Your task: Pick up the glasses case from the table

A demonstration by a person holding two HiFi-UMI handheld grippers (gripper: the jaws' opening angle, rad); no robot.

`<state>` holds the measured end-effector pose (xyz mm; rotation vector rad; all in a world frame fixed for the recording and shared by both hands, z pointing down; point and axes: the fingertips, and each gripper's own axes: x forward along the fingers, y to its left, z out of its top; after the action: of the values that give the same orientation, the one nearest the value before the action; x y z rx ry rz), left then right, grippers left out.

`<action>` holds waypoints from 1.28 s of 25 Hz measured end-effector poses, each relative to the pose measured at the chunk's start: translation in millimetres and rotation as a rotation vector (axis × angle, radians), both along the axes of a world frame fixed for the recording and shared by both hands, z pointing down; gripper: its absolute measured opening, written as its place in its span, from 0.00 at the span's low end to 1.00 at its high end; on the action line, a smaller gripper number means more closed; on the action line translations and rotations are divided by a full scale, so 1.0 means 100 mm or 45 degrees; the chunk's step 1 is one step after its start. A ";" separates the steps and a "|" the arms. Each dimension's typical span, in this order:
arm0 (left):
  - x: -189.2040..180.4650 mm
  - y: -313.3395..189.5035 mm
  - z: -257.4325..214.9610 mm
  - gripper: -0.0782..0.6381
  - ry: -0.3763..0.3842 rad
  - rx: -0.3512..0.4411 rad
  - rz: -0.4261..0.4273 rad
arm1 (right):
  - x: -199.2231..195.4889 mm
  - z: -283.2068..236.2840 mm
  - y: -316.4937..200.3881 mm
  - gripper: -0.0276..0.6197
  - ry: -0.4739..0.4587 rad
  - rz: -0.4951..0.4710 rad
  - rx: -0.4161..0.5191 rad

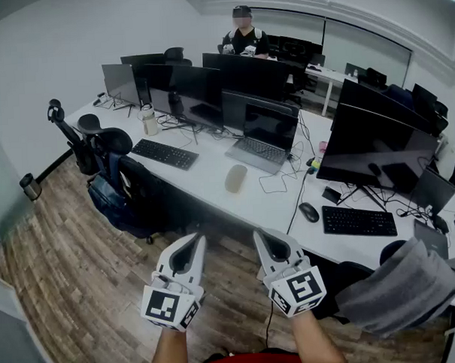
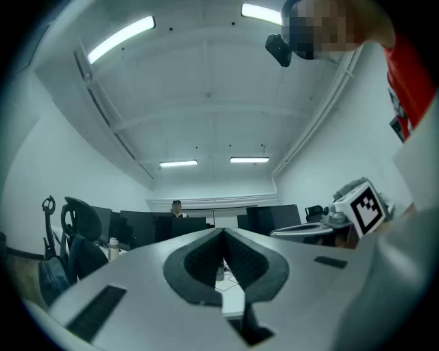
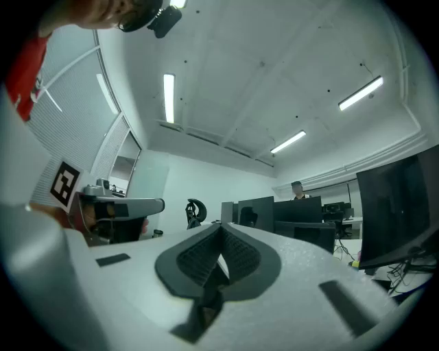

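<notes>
The glasses case (image 1: 236,178) is a beige oval pouch lying on the white table (image 1: 213,187), just in front of an open laptop (image 1: 265,141). Both grippers hang side by side over the wooden floor, well short of the table's near edge. The left gripper (image 1: 195,240) is shut with nothing in it, and its jaws meet tip to tip in the left gripper view (image 2: 223,235). The right gripper (image 1: 262,236) is likewise shut and empty, as the right gripper view (image 3: 221,232) shows. Each gripper points towards the table, roughly level.
Dark monitors (image 1: 208,91) line the table, with a black keyboard (image 1: 164,153) at left, and a mouse (image 1: 309,212) and second keyboard (image 1: 359,221) at right. Black chairs (image 1: 109,141) and a backpack (image 1: 112,201) stand at the near left. A grey cloth (image 1: 409,286) drapes a chair at right. A person (image 1: 244,37) sits far back.
</notes>
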<state>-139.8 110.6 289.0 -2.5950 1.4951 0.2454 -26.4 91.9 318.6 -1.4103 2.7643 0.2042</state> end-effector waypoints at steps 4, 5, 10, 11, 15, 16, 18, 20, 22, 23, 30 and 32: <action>-0.06 -0.06 0.00 0.12 0.003 0.010 0.010 | -0.08 -0.02 -0.07 0.05 0.002 0.008 0.014; -0.08 -0.07 0.00 0.12 0.004 0.011 0.013 | -0.09 -0.01 -0.09 0.05 -0.002 0.011 0.013; -0.24 -0.08 0.06 0.12 0.026 0.016 0.021 | -0.19 0.04 -0.12 0.05 -0.026 0.033 -0.001; -0.28 -0.09 0.07 0.12 0.034 0.015 0.023 | -0.21 0.06 -0.12 0.05 -0.020 0.041 -0.004; -0.38 -0.14 0.16 0.12 0.053 -0.007 0.033 | -0.25 0.12 -0.18 0.05 0.003 0.075 -0.019; -0.39 -0.17 0.18 0.12 0.057 -0.015 0.037 | -0.24 0.13 -0.21 0.05 0.007 0.084 -0.022; -0.38 -0.24 0.20 0.12 0.060 -0.020 0.046 | -0.21 0.14 -0.29 0.05 0.012 0.100 -0.025; -0.36 -0.33 0.23 0.12 0.054 -0.023 0.051 | -0.19 0.17 -0.38 0.05 0.018 0.111 -0.026; -0.32 -0.46 0.25 0.12 0.040 -0.026 0.053 | -0.17 0.21 -0.51 0.05 0.027 0.118 -0.024; -0.30 -0.54 0.26 0.12 0.031 -0.028 0.055 | -0.15 0.23 -0.60 0.05 0.029 0.121 -0.024; -0.14 -1.39 0.42 0.13 -0.026 -0.079 0.050 | 0.01 0.40 -1.47 0.05 0.050 0.137 -0.019; -0.05 -1.70 0.46 0.13 -0.041 -0.092 0.048 | 0.09 0.42 -1.78 0.05 0.043 0.141 -0.017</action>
<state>-144.9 -59.7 335.1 -2.6716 1.4723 0.1560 -17.1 -86.0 360.6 -1.5792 2.7211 0.2146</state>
